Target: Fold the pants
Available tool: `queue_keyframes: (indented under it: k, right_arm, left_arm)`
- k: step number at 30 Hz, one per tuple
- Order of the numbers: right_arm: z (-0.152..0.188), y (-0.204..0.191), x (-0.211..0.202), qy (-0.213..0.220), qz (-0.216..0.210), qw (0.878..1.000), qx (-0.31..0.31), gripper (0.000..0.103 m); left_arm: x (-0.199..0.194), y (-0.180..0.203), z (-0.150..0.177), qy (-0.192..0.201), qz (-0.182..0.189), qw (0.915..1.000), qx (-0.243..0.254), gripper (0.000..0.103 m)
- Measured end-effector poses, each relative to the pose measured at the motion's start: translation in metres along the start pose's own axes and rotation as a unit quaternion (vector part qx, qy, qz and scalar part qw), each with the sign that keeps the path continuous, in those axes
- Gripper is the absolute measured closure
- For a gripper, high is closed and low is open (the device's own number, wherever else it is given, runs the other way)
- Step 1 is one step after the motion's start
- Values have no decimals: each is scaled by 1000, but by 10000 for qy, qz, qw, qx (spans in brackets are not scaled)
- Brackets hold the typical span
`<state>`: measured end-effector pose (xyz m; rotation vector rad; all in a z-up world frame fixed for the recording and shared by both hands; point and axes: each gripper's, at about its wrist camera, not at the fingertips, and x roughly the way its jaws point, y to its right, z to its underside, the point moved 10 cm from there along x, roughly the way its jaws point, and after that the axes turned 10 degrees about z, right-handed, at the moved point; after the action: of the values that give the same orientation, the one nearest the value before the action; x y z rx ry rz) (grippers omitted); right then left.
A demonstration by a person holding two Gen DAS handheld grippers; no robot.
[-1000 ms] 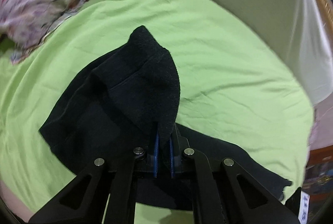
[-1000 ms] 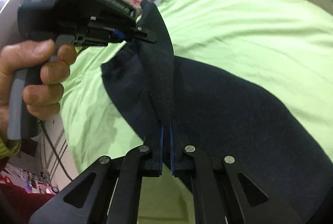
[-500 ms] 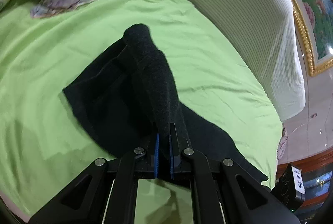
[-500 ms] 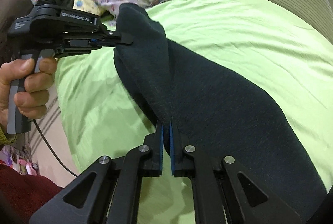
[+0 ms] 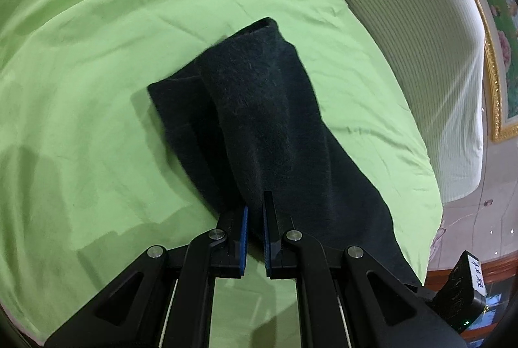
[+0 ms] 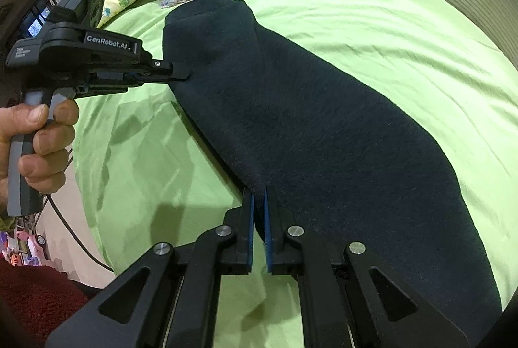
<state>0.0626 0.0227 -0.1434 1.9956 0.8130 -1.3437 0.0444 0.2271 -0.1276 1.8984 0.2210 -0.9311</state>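
Left wrist view: the left hand-held gripper (image 5: pixel 254 212) is pinching the near edge of the dark pants (image 5: pixel 259 108), its blue pads nearly together on the cloth. The pants are lying ahead of it on the green bed sheet (image 5: pixel 81 72).

Right wrist view: the right hand-held gripper (image 6: pixel 259 202) is clamping the pants (image 6: pixel 323 128) likewise; the left hand-held gripper (image 6: pixel 181 75), up-left, is gripping their far end.

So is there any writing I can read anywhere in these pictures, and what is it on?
"GenRobot.AI": white lettering on the side of the black left hand-held gripper.
Small white print on its rear block: too blurred to read.
Handwritten marks on a white label on the black device at the lower right of the left wrist view: illegible.
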Motion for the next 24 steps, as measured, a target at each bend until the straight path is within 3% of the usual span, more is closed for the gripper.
queue_keyframes:
  k: [4, 8, 11, 14, 15, 17, 19, 24]
  right_arm:
    - [0, 0, 6, -180, -76, 9997, 119, 91]
    - [0, -2, 5, -280, -405, 9981, 370, 81]
    - [-5, -6, -4, -183, -644, 9965, 494, 72]
    - [-12, 1, -12, -68, -795, 9940, 750, 72]
    - [-16, 9, -16, 2, -835, 9921, 931, 72]
    - [-26, 30, -22, 144, -813, 9883, 1284, 72]
    - [-34, 61, -25, 263, -653, 9831, 1689, 72]
    - [-47, 138, -8, 278, -303, 9649, 2593, 72]
  left_arm:
    - [-3, -2, 1, -24, -64, 9999, 73, 95]
    - [-10, -4, 0, -22, -144, 9999, 20, 85]
    - [-16, -7, -2, -8, -235, 9997, -113, 71]
    - [-21, -13, -5, -23, -455, 9988, -203, 51]
    - [-22, -15, -6, -36, -462, 9985, -276, 45]
    - [-25, -17, -11, -6, -412, 9982, -434, 44]
    - [-25, -18, -17, -24, -481, 9976, -493, 34]
    - [-15, -31, -27, -231, -745, 9941, -753, 30]
